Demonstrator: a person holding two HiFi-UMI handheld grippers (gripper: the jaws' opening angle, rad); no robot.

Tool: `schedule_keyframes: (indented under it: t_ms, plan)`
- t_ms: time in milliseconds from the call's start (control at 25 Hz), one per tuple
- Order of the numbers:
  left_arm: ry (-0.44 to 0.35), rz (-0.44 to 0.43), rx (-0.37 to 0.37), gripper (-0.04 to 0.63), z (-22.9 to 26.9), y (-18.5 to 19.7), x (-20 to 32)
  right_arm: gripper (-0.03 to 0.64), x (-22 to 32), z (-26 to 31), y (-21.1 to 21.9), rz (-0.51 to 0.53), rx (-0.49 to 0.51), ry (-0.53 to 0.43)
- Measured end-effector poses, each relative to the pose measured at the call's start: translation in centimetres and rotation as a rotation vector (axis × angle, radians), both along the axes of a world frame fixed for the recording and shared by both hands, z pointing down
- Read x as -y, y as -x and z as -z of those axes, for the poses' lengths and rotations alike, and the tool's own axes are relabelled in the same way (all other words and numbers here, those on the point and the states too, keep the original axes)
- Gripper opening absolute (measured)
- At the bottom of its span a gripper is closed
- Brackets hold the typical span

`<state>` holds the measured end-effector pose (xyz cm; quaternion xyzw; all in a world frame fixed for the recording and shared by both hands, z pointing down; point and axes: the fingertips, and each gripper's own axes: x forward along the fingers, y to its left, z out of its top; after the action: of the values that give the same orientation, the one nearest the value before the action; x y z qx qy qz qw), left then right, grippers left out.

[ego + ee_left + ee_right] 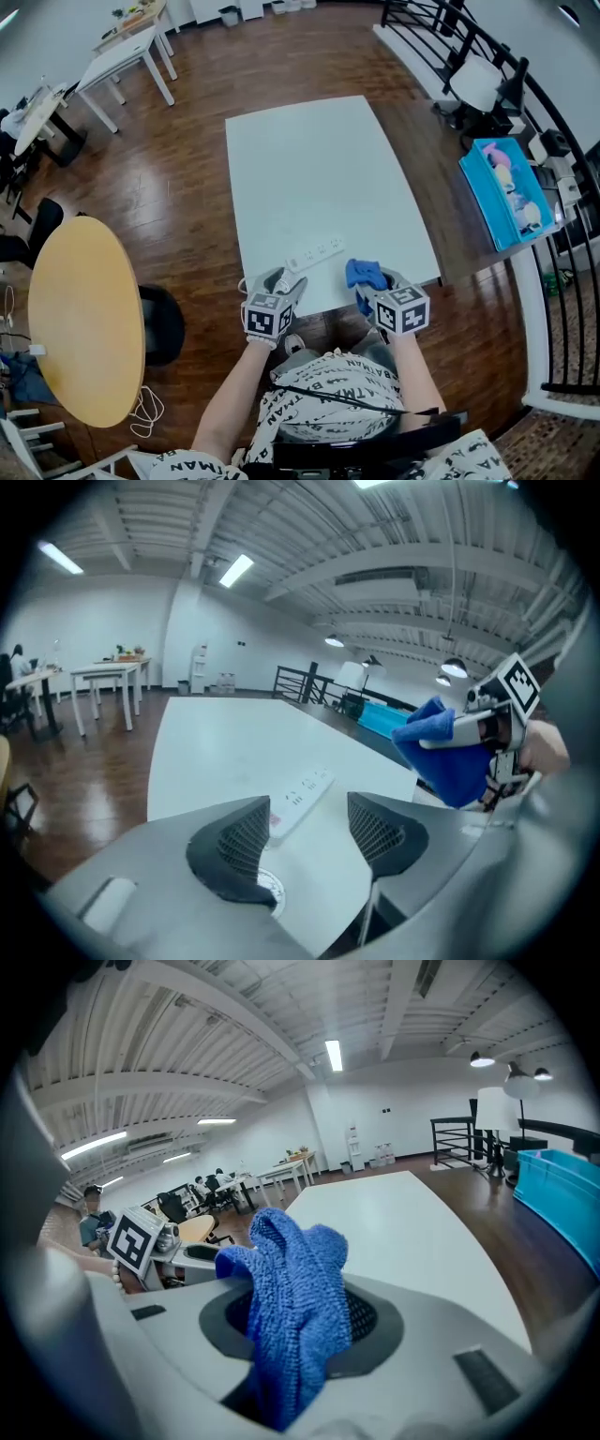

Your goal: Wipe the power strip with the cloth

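A white power strip lies near the front edge of the white table, slanted. In the left gripper view the power strip shows just beyond my open left gripper, apart from its fingers. That left gripper hovers at the table's front edge, left of the strip's near end. My right gripper is shut on a blue cloth, held above the table's front edge, right of the strip. The cloth bunches between the jaws and hangs down. From the left gripper view the cloth hangs at right.
A blue bin with items sits on a dark bench at right. A round wooden table stands at left, with a dark chair beside it. White desks stand at the back left; a black railing runs along the right.
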<state>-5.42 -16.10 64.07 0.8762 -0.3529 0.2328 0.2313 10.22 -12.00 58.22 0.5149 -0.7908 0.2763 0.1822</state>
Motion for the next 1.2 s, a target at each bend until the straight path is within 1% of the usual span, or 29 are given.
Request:
schedule_keyframes:
  t_ms: [40,80,160,320,400,480,680,880,960,1120,1200]
  plan:
    - [-0.005,-0.040,0.039,0.288,-0.8,0.0,0.3,0.141,-0.1,-0.1,0.0,-0.010,0.000,0.003]
    - [-0.013,-0.081,0.077,0.311,-1.6,0.0,0.6,0.141,-0.3,-0.2,-0.1,-0.022,0.000,0.006]
    - [-0.042,-0.162,0.155,0.341,-3.0,0.0,1.5,0.141,-0.7,-0.5,-0.2,-0.047,-0.003,0.014]
    - [-0.091,-0.318,0.318,0.344,-5.9,0.1,3.1,0.141,-1.4,-0.8,-0.2,-0.088,-0.008,0.037]
    - [-0.096,-0.386,0.370,0.344,-7.1,-0.1,3.5,0.141,-1.6,-0.8,-0.5,-0.109,-0.014,0.044]
    - [-0.091,-0.427,0.388,0.344,-7.7,-0.5,3.8,0.141,-1.9,-0.6,-1.1,-0.131,-0.020,0.044]
    - [-0.087,-0.473,0.387,0.344,-8.4,-1.4,4.8,0.141,-2.7,-0.5,-2.7,-0.187,-0.031,0.048]
    - [-0.067,-0.531,0.411,0.343,-9.2,-2.0,4.5,0.141,-3.2,-0.6,-3.7,-0.218,-0.034,0.052]
    - [-0.059,-0.542,0.416,0.342,-9.7,-2.0,4.3,0.141,-3.2,-0.5,-3.8,-0.223,-0.033,0.052]
    - [-0.025,-0.543,0.396,0.341,-10.2,-1.8,4.2,0.141,-3.1,-0.5,-4.1,-0.226,-0.033,0.052]
    - [-0.013,-0.557,0.398,0.341,-10.3,-1.7,4.3,0.141,-3.3,-0.6,-4.3,-0.229,-0.032,0.057]
